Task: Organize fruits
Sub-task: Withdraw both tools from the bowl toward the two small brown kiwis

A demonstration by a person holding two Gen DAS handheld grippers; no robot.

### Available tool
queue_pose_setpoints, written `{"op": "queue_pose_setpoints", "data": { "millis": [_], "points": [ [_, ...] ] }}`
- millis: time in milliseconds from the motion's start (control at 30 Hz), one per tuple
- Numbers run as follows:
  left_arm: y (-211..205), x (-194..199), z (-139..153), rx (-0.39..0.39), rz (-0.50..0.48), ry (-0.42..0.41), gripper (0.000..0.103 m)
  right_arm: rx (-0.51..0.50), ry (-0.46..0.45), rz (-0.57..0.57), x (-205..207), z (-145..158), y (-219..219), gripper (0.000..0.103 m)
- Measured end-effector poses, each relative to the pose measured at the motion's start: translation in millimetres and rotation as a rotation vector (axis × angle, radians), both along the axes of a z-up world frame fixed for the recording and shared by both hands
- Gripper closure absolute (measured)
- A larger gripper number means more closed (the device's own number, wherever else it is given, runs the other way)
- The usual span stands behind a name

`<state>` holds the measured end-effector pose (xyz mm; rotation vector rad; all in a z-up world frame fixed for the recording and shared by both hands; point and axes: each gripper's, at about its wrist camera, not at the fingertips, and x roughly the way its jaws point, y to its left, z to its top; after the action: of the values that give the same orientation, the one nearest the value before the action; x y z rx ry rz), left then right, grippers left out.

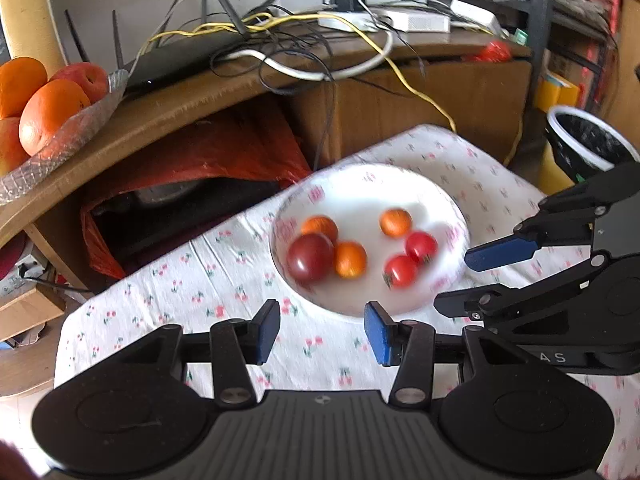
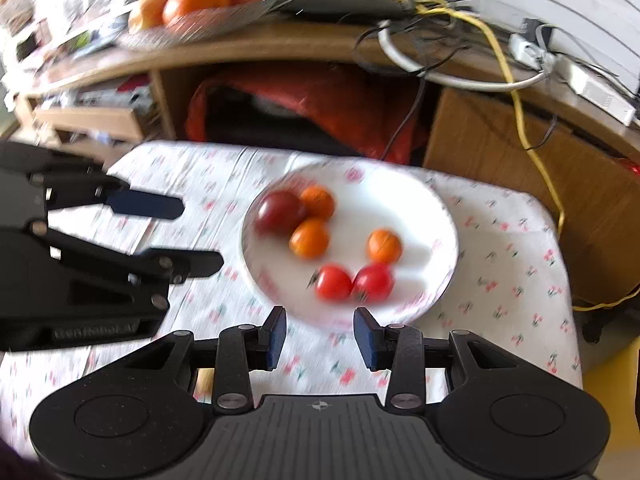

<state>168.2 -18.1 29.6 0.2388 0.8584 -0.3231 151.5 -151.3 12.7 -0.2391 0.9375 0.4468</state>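
- A white bowl (image 1: 448, 208) sits on the worktop (image 1: 460, 152), which is covered with a cherry-print cloth. The bowl gathers the small fruit in one place, so either hand-held gripper can reach in from the near rim.
- Inside it lie six pieces: a dark red tomato (image 1: 310, 258) at the left, pressed against two small orange fruits (image 1: 351, 259), a third orange one (image 1: 395, 222) lying apart, and two red cherry tomatoes (image 1: 401, 271) touching each other at the right. The rounded floor probably lets them roll into these clusters.
- The left hand-held gripper (image 1: 322, 330) hovers just short of the bowl's near rim, its blue-padded fingers spread wide with nothing between them — ready for a pick, I judge, not yet committed to one.
- The right hand-held gripper (image 2: 320, 334) is posed likewise, jaws parted and empty, aimed at the near edge where the two red tomatoes lie closest.
- Each gripper shows in the other's view, coming in from opposite sides and tilted down toward the bowl.
- On the wooden desk behind, a clear glass dish (image 1: 92, 114) holds oranges (image 1: 52, 114) and apples — well apart from the bowl.
- Both views are motion-blurred, so fine detail on the fruit is uncertain.
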Motion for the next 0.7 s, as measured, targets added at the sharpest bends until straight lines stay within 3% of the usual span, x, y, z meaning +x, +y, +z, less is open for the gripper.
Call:
{"op": "queue_pose_setpoints", "data": {
  "millis": [367,700],
  "points": [
    [9.6,-36.3,-14.1,0.056,-0.097,0.063,0.048,-0.068,0.068,0.202,-31.6,-18.3,25.1,0.070],
    [28.7,-45.4,-26.4,0.032,-0.149,0.140,0.049,-0.096,0.090,0.321,-32.7,-36.9,50.4,0.070]
  ]
}}
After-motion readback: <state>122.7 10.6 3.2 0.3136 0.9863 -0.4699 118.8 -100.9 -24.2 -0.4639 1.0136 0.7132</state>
